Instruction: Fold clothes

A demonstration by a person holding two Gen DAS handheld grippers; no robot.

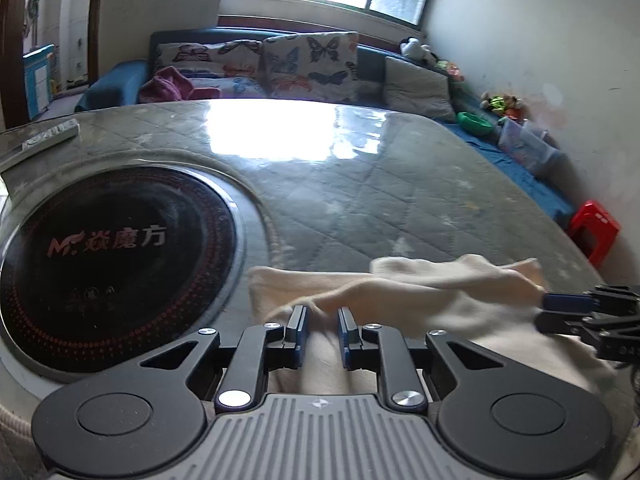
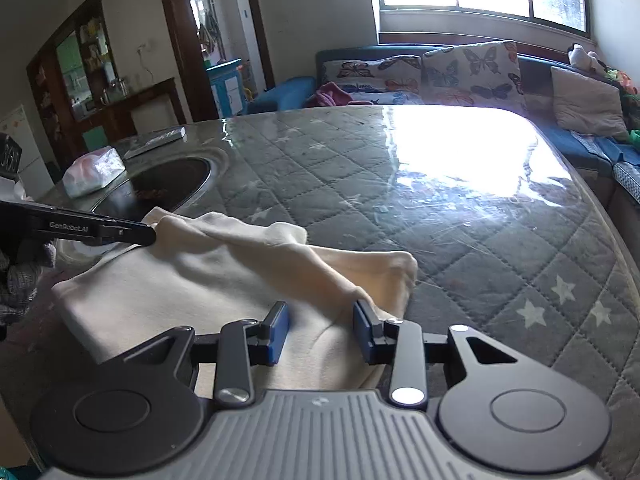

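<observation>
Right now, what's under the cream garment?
The cream garment lies on the quilted star-print table cover; its far left edge reaches the black cooktop. Anything beneath the cloth itself is covered.

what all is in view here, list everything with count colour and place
garment: one, cream, on the table's near side, a fold lifted
table: one, grey quilted star cover under clear sheet
cooktop: one, black, round, set in table left of garment
remote: one, silvery, far left table edge
tissue pack: one, white, beside the cooktop
butterfly cushions: two, on blue sofa behind table
grey cushion: one, sofa's right end
stool: one, red, right of table
left hand-held gripper: black, blue pads, on the fold
right hand-held gripper: same, on the fold
</observation>
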